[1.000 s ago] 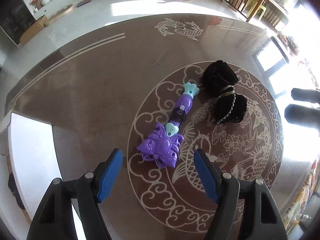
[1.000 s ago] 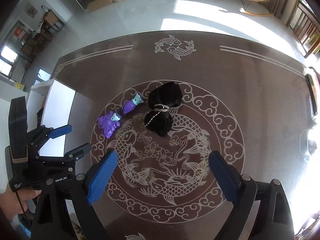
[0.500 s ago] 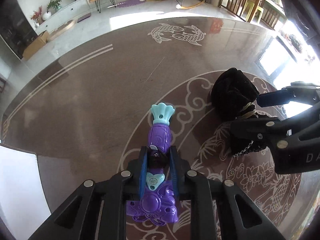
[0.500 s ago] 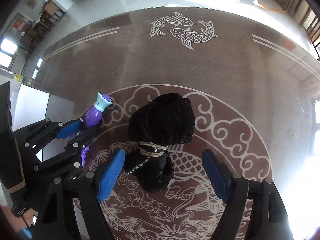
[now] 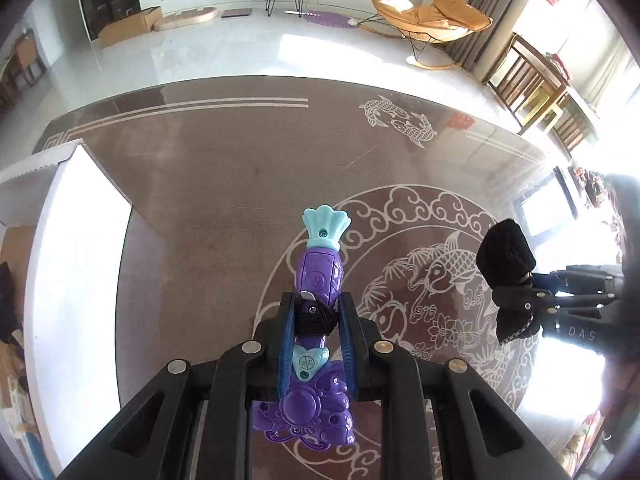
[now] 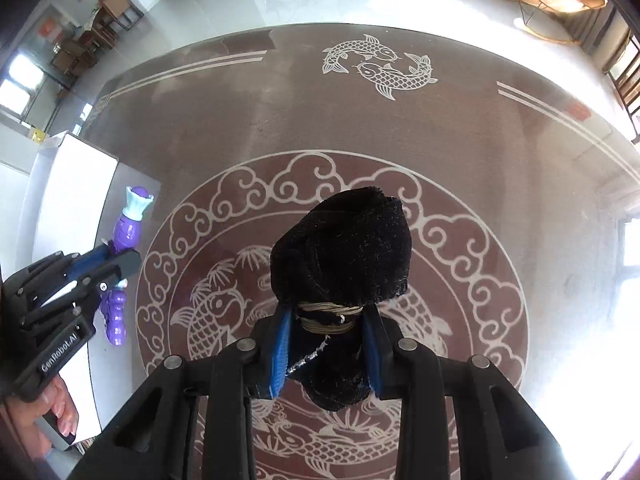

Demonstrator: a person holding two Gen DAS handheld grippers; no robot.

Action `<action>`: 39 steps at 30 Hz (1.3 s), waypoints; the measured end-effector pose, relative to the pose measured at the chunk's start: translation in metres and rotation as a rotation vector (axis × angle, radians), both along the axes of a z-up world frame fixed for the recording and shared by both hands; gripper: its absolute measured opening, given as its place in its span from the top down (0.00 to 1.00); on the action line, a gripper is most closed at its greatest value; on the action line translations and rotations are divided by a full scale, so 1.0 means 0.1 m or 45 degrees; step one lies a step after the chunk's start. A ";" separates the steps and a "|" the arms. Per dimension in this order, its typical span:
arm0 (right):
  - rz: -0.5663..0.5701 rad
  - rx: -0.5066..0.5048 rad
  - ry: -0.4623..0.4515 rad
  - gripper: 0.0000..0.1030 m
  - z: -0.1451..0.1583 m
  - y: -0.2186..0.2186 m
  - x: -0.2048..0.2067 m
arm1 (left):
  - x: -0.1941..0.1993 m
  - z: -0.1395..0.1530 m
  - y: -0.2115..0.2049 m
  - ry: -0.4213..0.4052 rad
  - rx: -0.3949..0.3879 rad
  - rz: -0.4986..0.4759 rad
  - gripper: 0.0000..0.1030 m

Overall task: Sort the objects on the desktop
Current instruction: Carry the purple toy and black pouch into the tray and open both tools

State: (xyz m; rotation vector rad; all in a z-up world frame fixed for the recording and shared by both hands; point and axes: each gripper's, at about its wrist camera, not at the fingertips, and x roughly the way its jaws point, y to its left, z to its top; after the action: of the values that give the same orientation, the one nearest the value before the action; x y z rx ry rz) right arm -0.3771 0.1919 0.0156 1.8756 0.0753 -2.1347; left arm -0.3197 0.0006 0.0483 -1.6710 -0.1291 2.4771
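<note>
A: What is lying near the edges?

B: A white open box [image 5: 76,280] is sitting at the left edge of the brown glass-topped table with white carp patterns [image 6: 400,128]; the far half is lying bare.

A: And the tools?

B: The left gripper [image 5: 316,332] is clamping a purple plastic toy wand with a turquoise fan tip [image 5: 318,272] near the box. The right gripper [image 6: 326,344], its jaws just closing, is pinching a black velvet bundle tied with beige cord [image 6: 344,256] over the central medallion.

A: Any writing?

B: "GenRobot.AI" is showing on the left gripper, "DAS" on the right. Pale tiled floor and an orange lounge chair [image 5: 432,12] are lying beyond.
</note>
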 end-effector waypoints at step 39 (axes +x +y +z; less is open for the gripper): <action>0.908 -0.126 0.077 0.06 1.21 -4.16 1.15 | 2.02 0.86 -3.27 -0.103 -0.189 1.071 0.25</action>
State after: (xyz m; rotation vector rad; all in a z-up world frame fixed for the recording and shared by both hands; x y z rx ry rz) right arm -0.2620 -0.2237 0.1361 1.4277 0.5505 -1.6559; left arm -0.1182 -0.3268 0.1341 -2.0910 -0.8317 3.0272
